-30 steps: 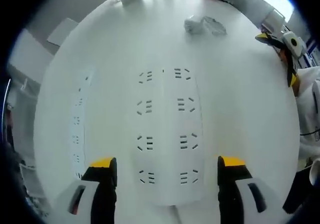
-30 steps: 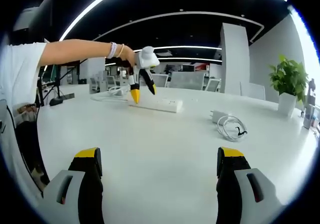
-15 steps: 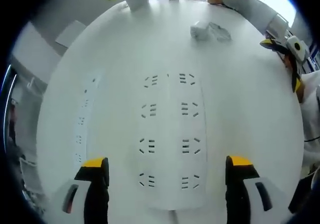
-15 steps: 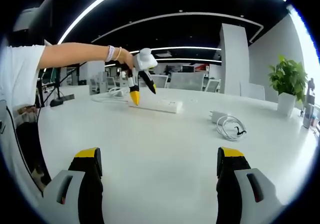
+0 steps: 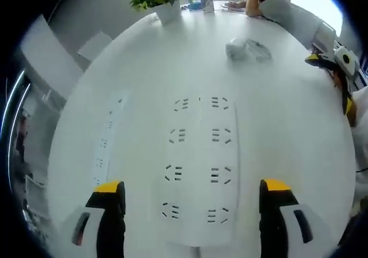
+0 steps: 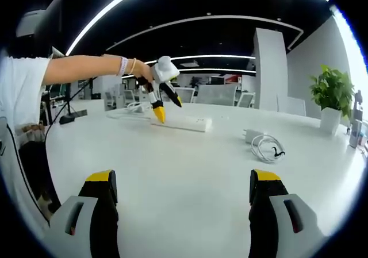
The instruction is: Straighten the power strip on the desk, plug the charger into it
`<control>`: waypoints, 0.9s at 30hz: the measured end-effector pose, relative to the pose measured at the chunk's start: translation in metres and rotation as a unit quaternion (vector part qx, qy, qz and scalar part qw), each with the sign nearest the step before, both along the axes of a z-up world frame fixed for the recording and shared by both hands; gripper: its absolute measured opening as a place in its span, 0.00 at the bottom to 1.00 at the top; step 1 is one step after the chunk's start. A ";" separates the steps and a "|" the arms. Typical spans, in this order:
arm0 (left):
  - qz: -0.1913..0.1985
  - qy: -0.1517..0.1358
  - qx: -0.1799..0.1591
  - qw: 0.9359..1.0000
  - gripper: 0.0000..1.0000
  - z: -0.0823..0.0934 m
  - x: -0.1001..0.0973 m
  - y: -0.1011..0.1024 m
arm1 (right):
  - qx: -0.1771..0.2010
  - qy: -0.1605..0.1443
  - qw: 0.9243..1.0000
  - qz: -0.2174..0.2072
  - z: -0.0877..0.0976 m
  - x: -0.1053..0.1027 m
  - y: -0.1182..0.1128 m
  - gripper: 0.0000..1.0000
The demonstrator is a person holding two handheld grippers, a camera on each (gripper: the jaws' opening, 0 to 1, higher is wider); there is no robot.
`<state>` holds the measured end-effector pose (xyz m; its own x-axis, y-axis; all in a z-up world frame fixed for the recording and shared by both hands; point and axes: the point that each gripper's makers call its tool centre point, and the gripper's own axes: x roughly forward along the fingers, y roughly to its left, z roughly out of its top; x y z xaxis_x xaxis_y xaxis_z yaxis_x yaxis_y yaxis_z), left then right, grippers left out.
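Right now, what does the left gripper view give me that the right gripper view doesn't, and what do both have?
Left gripper view alone: the power strip seen from above, its socket slots readable, lying between the open jaws of the left gripper, plus a second strip beside it.

Right gripper view alone: the power strip from the side, with the left gripper hovering over its near end, and the right gripper open over bare desk.

Both: the charger with its coiled cable, unplugged, and the potted plant.
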<state>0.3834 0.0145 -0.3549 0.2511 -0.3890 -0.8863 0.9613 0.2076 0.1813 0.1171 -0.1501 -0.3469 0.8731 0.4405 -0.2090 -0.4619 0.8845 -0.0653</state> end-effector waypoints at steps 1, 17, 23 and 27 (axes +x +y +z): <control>0.002 -0.004 -0.006 1.000 0.99 0.002 0.002 -0.001 | 0.001 0.001 1.000 0.002 0.000 0.000 0.001 0.95; 0.023 -0.095 -0.059 0.993 0.99 0.036 0.004 -0.004 | 0.008 -0.002 1.000 0.011 0.001 -0.002 0.007 0.95; 0.042 -0.129 -0.080 0.988 0.99 0.053 0.009 0.001 | 0.010 -0.005 1.000 0.014 0.003 -0.003 0.011 0.95; 0.060 -0.141 -0.106 0.983 0.99 0.064 0.011 0.002 | 0.011 -0.004 1.000 0.015 0.002 -0.003 0.011 0.95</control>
